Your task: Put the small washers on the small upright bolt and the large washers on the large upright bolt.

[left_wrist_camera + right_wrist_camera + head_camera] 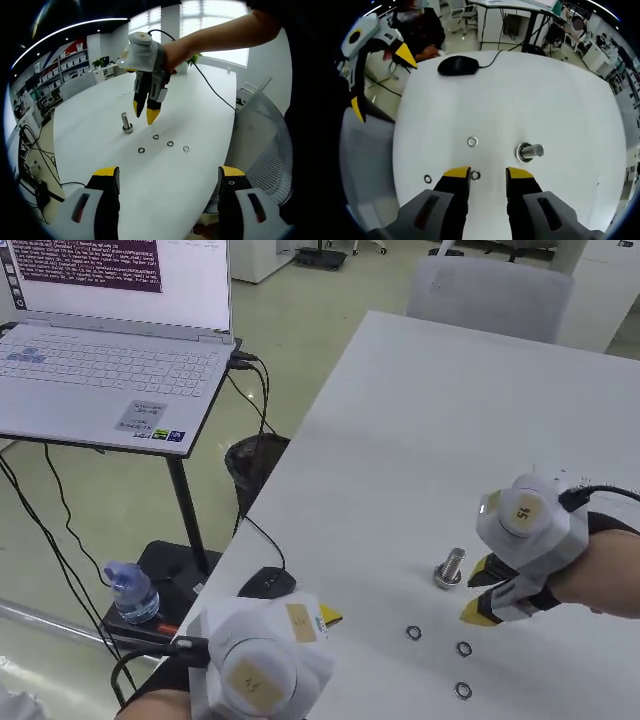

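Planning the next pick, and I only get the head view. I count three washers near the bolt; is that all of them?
Observer: No, the left gripper view shows four washers beside the bolt.
Operator: Are the left jaws open?
Observer: Yes, the left gripper is wide open and holds nothing.
Operator: And on the other side?
Observer: In its own view the right gripper is open, with one washer in the gap, close to one jaw tip.
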Available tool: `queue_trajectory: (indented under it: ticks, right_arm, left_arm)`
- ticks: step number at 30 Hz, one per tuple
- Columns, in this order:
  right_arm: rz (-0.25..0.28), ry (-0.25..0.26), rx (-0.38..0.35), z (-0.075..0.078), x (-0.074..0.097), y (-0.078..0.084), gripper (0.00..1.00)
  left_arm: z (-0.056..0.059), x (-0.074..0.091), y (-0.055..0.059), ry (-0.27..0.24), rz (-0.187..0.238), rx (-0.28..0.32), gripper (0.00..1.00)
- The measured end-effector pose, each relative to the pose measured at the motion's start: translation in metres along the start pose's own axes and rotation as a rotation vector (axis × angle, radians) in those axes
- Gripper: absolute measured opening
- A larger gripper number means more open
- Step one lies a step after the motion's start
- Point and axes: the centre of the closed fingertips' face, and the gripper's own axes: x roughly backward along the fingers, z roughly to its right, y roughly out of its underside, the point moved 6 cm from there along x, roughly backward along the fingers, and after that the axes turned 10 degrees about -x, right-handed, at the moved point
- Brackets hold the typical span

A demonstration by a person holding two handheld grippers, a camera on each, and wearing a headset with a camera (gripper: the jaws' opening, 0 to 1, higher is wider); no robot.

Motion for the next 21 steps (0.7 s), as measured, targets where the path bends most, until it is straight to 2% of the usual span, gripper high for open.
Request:
queue_trajectory:
  ticks: [4, 12, 21]
  right_arm:
    - [-0.003, -0.015, -0.018, -0.004, -0.008, 0.008, 0.29]
    - [-0.041, -0.023, 0.010, -0.010, -0.030, 0.027, 0.29]
    - [-0.058, -0.023, 0.002, -0.012, -0.048, 0.035, 0.28]
  left_arm:
    - [-0.001, 0.001, 0.000, 0.001, -0.004, 0.000, 0.78]
    - [0.000, 0.000, 0.002, 0.011, -0.004, 0.001, 0.76]
    - [0.000, 0.001, 0.004, 0.016, -0.004, 0.010, 0.74]
